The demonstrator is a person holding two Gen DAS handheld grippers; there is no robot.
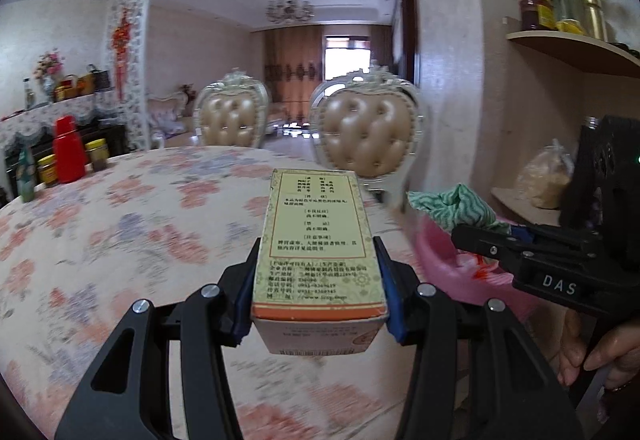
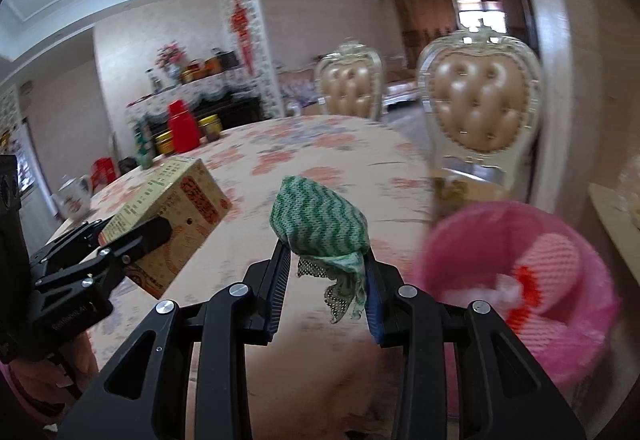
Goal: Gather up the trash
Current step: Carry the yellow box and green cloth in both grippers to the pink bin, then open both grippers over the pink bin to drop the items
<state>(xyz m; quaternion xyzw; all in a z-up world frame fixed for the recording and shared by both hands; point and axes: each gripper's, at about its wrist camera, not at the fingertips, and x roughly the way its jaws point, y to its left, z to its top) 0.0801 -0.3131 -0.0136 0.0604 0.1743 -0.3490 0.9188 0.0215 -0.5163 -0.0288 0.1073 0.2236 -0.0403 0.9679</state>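
My left gripper is shut on a yellow cardboard medicine box with an orange band, held lengthwise above the flowered table. The same box shows at the left of the right wrist view, clamped by the left gripper. My right gripper is shut on a crumpled green-and-white cloth, its frayed end hanging down. That cloth and the right gripper appear at the right of the left wrist view. A pink bin with a pink liner sits low to the right, blurred.
Two tufted gold chairs stand at the table's far side. A red flask and jars crowd the table's far left, with a white teapot. Wall shelves with jars and a bag rise on the right.
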